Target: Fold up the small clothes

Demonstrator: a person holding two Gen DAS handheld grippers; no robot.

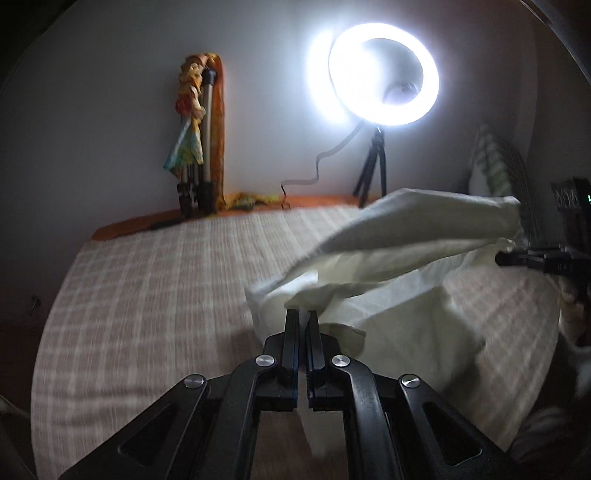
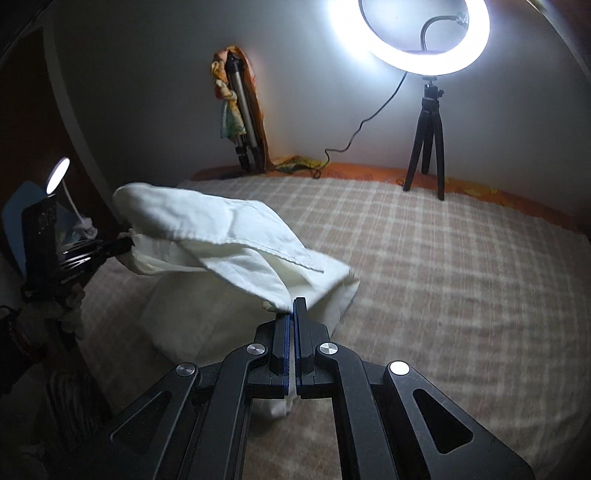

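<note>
Holding the white garment [image 1: 399, 236] at two points, we keep it lifted over the checked bedspread [image 1: 147, 295], with its lower part draped onto the bed. Our left gripper [image 1: 302, 314] has its fingers pressed together on a fold of the cloth at 6 o'clock in the left wrist view. Our right gripper [image 2: 292, 304] likewise pinches the cloth's edge at 6 o'clock in the right wrist view. In that view, the left gripper appears at 9 o'clock, clamping the garment's far end. A lit ring light [image 2: 424, 33] on a black tripod [image 2: 426, 136] stands at 1 o'clock beside the wall.
</note>
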